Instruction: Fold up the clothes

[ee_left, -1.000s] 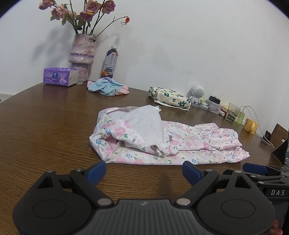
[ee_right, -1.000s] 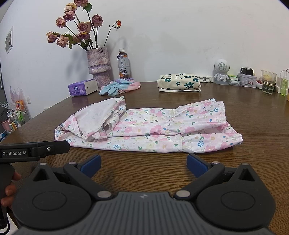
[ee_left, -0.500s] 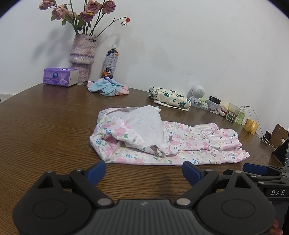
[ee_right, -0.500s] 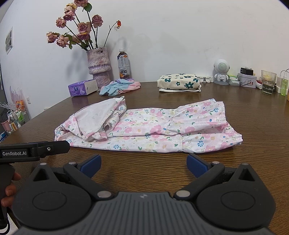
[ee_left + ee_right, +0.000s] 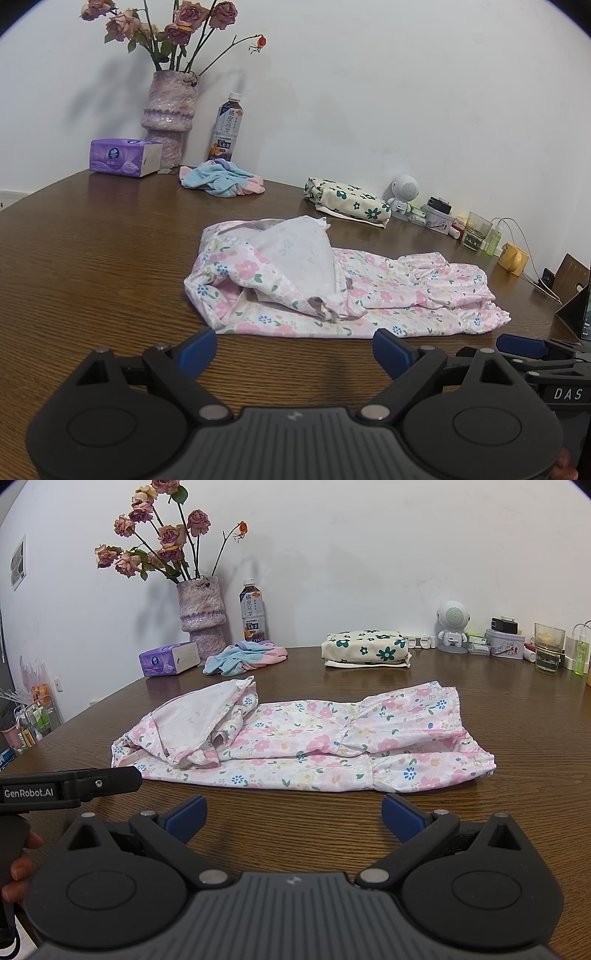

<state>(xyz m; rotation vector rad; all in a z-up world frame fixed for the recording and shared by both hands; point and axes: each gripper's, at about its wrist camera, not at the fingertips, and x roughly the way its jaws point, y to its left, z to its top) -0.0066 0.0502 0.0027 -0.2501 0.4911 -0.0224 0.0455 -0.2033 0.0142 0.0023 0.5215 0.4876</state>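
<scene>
Left gripper and right gripper hover side by side, angled down over the table, jaws wide apart and empty. The floral garment lies flat just beyond both, untouched.

The left tool bears "GenRobot.AI". The right tool bears "DAS". The bottle label shows Chinese characters.

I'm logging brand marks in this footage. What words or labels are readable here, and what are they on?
"GenRobot.AI": side of the left gripper, in the right wrist view.
"DAS": body of the right gripper, in the left wrist view.
"橘皮乌龙": label of the tea bottle; its smaller print is blurred.
Tissue pack: logo too small to read.
Small tin: print unreadable.
</scene>
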